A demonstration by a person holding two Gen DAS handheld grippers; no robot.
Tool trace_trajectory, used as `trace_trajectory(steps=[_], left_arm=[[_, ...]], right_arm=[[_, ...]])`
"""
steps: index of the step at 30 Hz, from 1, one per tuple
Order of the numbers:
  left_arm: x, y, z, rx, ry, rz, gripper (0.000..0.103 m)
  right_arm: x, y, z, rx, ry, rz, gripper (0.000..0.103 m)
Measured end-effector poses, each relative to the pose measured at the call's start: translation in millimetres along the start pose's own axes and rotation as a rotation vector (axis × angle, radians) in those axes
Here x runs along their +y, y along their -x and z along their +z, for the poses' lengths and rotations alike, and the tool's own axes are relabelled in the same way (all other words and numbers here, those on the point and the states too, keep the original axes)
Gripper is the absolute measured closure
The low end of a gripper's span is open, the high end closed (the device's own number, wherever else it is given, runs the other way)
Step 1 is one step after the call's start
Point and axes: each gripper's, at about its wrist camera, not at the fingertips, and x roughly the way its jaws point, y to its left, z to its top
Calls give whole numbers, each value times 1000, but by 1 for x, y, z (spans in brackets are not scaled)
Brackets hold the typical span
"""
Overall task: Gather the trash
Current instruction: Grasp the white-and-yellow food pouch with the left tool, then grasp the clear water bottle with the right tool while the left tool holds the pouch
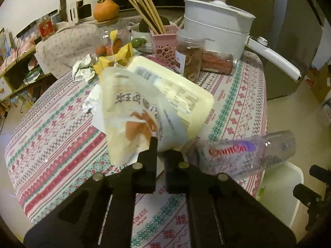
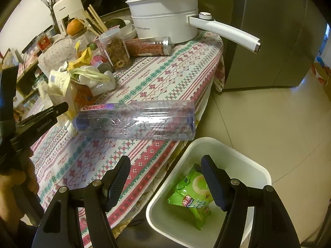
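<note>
The patterned tabletop point(image 2: 165, 78) is lying ahead of both claws, and the white bin point(image 2: 244, 153) is standing directly beneath the right claw point(image 2: 165, 183), which is hanging open and empty. The left claw point(image 1: 160, 155) is pinching a crumpled paper wrapper point(image 1: 134, 113) just ahead, while the clear bottle point(image 2: 136, 122) is lying beside it.

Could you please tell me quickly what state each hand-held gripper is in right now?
Left hand-held gripper: closed, pinching the edge of the cream paper food bag.
Right hand-held gripper: open, holding nothing, above the white bin.
</note>
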Motion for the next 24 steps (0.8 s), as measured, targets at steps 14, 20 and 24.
trace_trajectory(steps=[14,20,24], left_arm=[[36,56,0,-45,-50,-115,99],[59,76,-7,-38,-67,-165,99],[71,94,-15,-36,-96,-197,99]], right_arm=[[41,8,20,-49,196,-10,27],[64,9,32,-51,288,0,26],[82,1,38,-18,395,23,25]])
